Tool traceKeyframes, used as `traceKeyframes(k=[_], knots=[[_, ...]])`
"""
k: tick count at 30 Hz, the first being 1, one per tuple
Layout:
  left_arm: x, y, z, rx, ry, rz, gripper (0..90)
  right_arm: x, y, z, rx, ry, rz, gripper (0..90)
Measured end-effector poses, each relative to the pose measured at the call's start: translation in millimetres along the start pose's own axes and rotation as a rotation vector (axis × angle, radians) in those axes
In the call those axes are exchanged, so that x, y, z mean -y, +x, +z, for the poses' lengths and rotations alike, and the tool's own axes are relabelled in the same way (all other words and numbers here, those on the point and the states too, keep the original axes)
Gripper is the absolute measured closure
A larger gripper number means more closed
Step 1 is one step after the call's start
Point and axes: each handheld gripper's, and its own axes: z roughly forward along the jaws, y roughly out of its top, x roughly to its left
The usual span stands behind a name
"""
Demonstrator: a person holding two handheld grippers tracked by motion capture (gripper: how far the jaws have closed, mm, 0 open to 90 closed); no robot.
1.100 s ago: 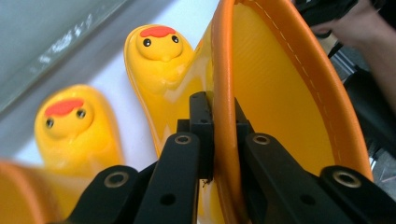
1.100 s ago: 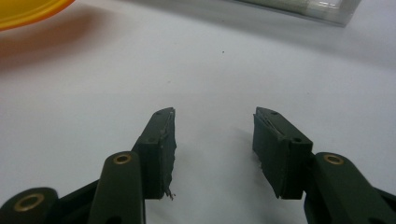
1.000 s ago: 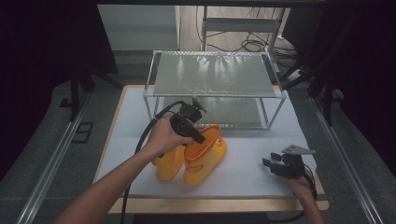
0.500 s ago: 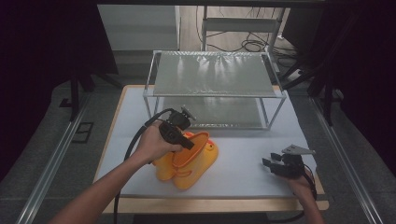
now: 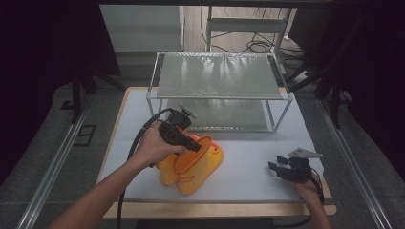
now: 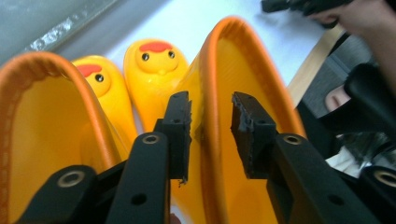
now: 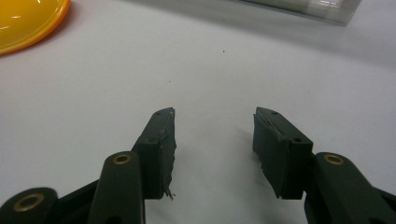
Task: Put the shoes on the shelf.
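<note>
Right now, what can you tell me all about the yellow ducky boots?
The yellow duck rain boots are a small glossy pair, rubber or plastic by the look, with orange-trimmed openings. Each toe has a duck face with black eyes and a red patch on top. They lie side by side on the white table, in front of the wire shelf rack. The left gripper has its fingers open, straddling one boot's rim.

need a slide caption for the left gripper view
Left gripper with open fingers astride the orange rim of one yellow duck-faced rain boot.
</note>
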Motion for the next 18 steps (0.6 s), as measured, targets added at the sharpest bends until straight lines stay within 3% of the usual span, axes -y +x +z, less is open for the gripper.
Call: traceKeyframes(k=[5,11,18], knots=[[-0.4,-0.6,-17.3,0.022,-0.046,-0.011,59.9,0.0,0.0,0.0,0.0,0.001,0.002,48.8],[2.7,2.8,-39.6,0.005,-0.089,-0.019,54.6,0.0,-0.1,0.0,0.001,0.002,0.002,48.8],[13.2,12.9,-46.6,-0.007,-0.086,-0.045,51.8,-0.1,-0.1,0.3,0.001,0.005,0.001,48.8]])
